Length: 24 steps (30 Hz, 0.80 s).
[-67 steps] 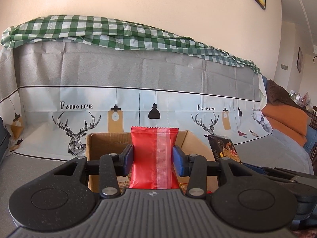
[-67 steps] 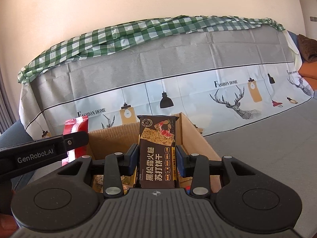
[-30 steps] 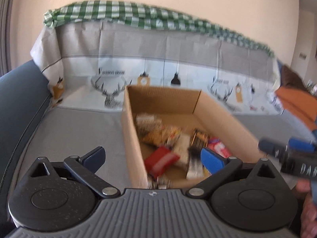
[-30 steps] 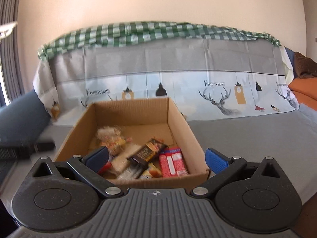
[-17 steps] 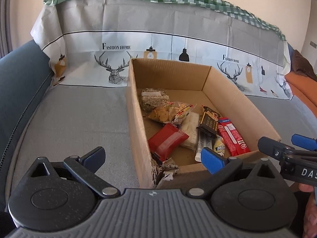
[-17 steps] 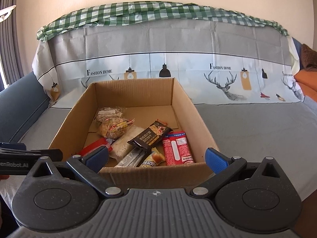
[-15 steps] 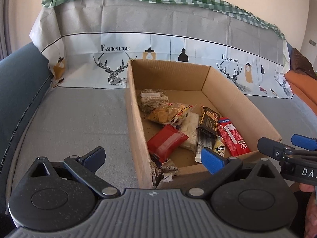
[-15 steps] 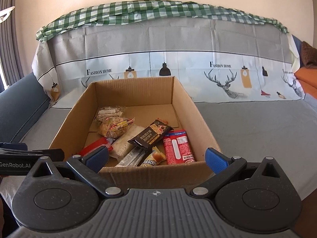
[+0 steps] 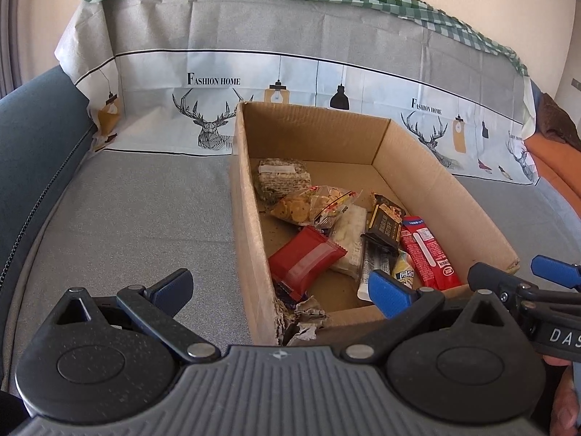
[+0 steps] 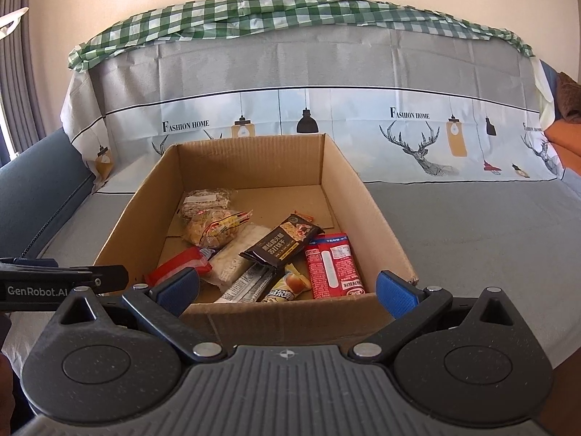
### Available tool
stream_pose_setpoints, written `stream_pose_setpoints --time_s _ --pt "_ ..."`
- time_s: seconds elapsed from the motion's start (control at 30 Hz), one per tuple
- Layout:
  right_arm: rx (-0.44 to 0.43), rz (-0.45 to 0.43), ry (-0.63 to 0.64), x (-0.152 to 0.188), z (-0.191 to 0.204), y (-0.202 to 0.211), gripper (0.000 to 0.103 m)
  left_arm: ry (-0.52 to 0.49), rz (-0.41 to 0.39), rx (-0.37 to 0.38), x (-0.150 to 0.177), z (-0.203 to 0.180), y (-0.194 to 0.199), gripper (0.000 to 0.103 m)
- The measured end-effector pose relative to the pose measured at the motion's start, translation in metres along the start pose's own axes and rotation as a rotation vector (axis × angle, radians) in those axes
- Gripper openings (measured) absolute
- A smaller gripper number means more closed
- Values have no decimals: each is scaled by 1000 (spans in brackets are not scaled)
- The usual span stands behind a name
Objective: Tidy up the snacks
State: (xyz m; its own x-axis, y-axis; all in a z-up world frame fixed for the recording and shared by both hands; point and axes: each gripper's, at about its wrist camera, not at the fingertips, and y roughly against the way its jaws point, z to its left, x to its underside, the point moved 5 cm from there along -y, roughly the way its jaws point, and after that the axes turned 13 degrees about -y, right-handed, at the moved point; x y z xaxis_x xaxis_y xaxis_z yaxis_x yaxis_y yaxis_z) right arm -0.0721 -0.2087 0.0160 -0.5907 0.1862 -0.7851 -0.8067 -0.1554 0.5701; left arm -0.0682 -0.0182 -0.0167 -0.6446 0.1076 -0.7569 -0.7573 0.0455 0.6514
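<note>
An open cardboard box [image 9: 432, 170] [image 10: 366, 200] sits on the grey sofa cover and holds several snacks. A red packet [image 9: 305, 259] [image 10: 178, 265] lies at its near left. A dark cracker packet [image 9: 385, 223] [image 10: 283, 241] lies on top in the middle, beside a red-and-white bar [image 9: 428, 254] [image 10: 334, 265]. My left gripper [image 9: 279, 289] is open and empty over the box's near left corner. My right gripper [image 10: 287, 289] is open and empty just before the box's near wall. The right gripper's fingers [image 9: 555, 272] show at the right edge of the left wrist view.
Inside the box also lie a bag of round crackers [image 10: 214, 227], a speckled wrapped cake [image 9: 283, 176] and a silver bar [image 10: 247, 285]. A sofa back with a printed cover [image 10: 399, 120] and green checked cloth [image 10: 290, 12] rises behind. A blue armrest [image 9: 32, 134] stands at left.
Both grippers have opened and dropped the red packet and the dark cracker packet into the box. Both have drawn back to the box's near side and hold almost still.
</note>
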Motion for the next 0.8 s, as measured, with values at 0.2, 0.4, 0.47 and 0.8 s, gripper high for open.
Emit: stream_pose_setpoints --time_s 0.2,0.4,0.47,0.8 --pt "-2 0 -7 0 0 0 102 4 4 6 0 -1 -1 102" --pt "-3 0 -3 0 0 0 102 -4 4 7 0 -3 -2 102" --pt "-2 0 -3 0 0 0 102 -7 3 7 0 -3 -2 102" --pt "-3 1 0 0 1 -1 102 -14 3 8 0 -5 -2 102"
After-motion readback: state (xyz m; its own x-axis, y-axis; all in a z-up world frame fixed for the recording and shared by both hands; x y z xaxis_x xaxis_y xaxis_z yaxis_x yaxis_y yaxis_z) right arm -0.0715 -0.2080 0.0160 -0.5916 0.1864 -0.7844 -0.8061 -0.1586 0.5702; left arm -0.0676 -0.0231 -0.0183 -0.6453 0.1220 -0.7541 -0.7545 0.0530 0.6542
